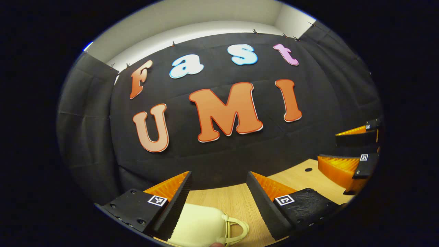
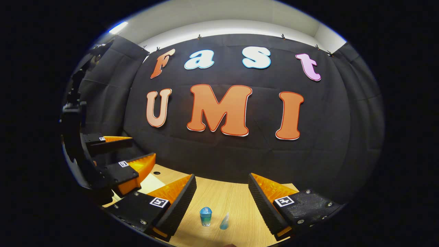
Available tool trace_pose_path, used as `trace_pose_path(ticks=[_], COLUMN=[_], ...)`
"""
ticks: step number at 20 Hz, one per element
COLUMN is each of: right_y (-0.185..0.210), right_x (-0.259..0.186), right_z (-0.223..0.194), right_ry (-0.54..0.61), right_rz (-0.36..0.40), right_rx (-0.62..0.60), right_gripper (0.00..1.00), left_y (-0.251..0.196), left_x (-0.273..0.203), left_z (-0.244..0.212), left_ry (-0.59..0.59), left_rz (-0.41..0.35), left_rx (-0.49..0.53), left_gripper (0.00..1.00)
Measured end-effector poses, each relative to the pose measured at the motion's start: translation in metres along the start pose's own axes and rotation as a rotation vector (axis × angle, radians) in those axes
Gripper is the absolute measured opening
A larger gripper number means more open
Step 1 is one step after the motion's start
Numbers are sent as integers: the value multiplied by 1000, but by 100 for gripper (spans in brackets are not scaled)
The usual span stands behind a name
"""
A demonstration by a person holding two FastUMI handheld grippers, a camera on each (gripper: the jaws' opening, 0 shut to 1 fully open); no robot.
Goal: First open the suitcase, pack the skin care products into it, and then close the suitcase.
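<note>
both tools hover above the wooden table (image 1: 223, 200) with nothing held: the left gripper (image 1: 217, 192) has its fingers spread wide, and below them lies the pale cream suitcase (image 1: 199, 226), lid down, its looped handle (image 1: 238, 229) pointing toward the gripper's right finger; the right gripper (image 2: 222, 195) is likewise spread wide and empty, looking down on two small skin care products, a little blue-capped jar (image 2: 205, 216) and a slim clear blue tube (image 2: 224, 221) just beside it, both standing on bare wood. judging by the closed case, opening it seems the step in hand. to do it well, i would bring the left tool down square to the case so the fingers meet the lid's edge or the zip rather than the handle loop, which would only lift the whole thing; the right tool could steady the body, as so light a case may well slide. the seam itself is hidden, so the approach needs a look first
</note>
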State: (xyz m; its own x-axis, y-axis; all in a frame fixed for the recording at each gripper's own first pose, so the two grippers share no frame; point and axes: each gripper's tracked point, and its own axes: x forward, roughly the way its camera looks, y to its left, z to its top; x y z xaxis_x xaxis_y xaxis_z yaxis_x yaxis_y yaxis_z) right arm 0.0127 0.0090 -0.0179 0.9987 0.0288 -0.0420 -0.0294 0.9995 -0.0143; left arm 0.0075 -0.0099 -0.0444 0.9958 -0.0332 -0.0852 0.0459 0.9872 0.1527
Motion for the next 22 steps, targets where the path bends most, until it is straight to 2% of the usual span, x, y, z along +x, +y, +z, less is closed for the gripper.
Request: trace_pose_path(ticks=[7, 11, 16, 22], right_y=[-17, -36, -55, -77], right_x=[-2, -5, -6, -3], right_z=[-12, -20, -41, -44], right_ry=[15, 29, 81, 79], right_rz=[-18, -46, -74, -98], right_rx=[5, 2, -56, -41], right_gripper=[96, 96, 97, 96], left_y=[-40, -47, -51, -58], left_x=[-1, 3, -2, -5], left_z=[-76, -115, -166, -212], left_ry=[176, 250, 342, 428], left_rz=[-104, -118, -144, -203], left_rx=[165, 298, 347, 444], left_gripper=[98, 98, 98, 98])
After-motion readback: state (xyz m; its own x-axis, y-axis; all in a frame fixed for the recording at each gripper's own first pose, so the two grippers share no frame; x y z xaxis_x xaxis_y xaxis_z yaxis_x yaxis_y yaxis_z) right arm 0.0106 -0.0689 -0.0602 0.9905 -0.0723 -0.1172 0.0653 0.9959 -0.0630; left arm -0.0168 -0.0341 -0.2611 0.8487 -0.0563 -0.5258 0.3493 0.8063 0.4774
